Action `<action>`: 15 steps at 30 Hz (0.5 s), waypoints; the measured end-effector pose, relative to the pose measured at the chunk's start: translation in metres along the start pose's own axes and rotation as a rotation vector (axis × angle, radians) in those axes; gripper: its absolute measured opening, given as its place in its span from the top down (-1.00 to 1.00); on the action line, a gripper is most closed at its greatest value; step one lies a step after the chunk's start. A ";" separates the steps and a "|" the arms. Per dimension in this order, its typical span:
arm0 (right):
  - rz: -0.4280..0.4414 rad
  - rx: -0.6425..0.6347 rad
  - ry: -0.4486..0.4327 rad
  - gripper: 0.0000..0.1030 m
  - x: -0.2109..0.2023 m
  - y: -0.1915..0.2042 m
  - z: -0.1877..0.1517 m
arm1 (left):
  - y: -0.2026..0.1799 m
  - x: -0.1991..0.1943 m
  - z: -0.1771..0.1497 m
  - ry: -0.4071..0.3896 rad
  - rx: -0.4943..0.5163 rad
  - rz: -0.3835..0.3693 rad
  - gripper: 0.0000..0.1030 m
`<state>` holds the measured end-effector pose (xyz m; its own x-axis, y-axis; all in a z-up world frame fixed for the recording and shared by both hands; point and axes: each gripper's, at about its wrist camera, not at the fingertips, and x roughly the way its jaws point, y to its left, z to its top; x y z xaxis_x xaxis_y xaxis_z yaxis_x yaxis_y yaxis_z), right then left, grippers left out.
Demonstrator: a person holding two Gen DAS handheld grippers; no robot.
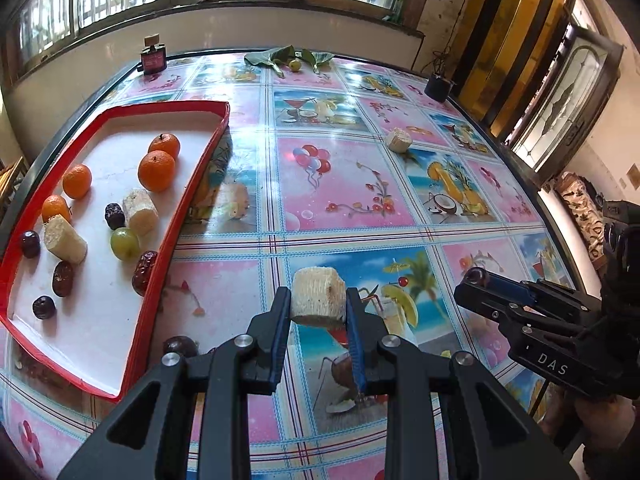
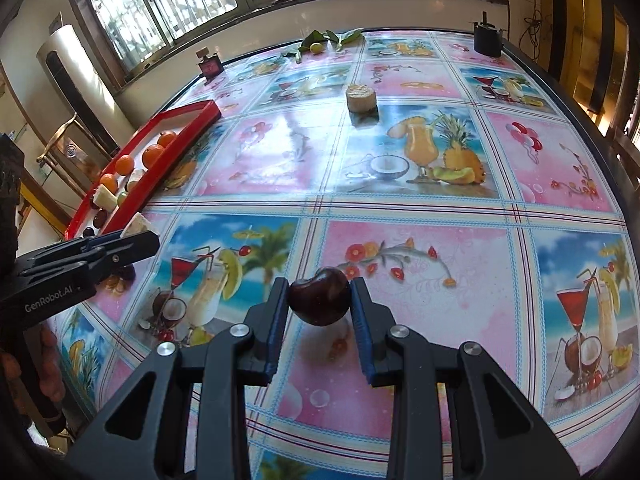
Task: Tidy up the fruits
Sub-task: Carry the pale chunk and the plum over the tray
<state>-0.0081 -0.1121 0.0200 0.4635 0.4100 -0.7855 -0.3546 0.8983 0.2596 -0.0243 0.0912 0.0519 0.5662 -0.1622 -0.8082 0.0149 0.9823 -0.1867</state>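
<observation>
My left gripper (image 1: 318, 304) is shut on a pale fibrous fruit chunk (image 1: 316, 286), held above the table just right of the red tray (image 1: 200, 168). The tray's white floor carries several oranges (image 1: 157, 171), dark red fruits (image 1: 63, 278), a green grape (image 1: 125, 243) and two more pale chunks (image 1: 140, 211). My right gripper (image 2: 319, 294) is shut on a dark red round fruit (image 2: 319, 300) over the patterned tablecloth; in the left wrist view the right gripper (image 1: 476, 280) sits to the right. Another pale chunk (image 2: 361, 98) lies far out on the table. A dark fruit (image 1: 180, 346) rests beside the tray's near wall.
At the table's far edge stand a small perfume bottle (image 1: 153, 56), green leaves with a small round fruit (image 1: 294, 60) and a black pot (image 1: 439, 87). Windows run behind the table. A hand (image 2: 50, 360) holds the left gripper at the left edge.
</observation>
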 end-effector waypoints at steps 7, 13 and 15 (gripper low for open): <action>0.061 -0.028 0.000 0.36 0.012 0.037 0.019 | 0.033 -0.013 0.005 -0.022 -0.051 0.013 0.50; 0.127 -0.071 -0.006 0.35 0.029 0.079 0.048 | 0.077 -0.023 0.019 -0.052 -0.094 0.067 0.50; 0.155 -0.086 -0.015 0.35 0.034 0.096 0.058 | 0.095 -0.024 0.026 -0.055 -0.111 0.092 0.50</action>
<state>0.0208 -0.0025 0.0505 0.4098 0.5456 -0.7310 -0.4908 0.8074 0.3275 -0.0156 0.1906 0.0683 0.6056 -0.0631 -0.7933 -0.1286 0.9760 -0.1758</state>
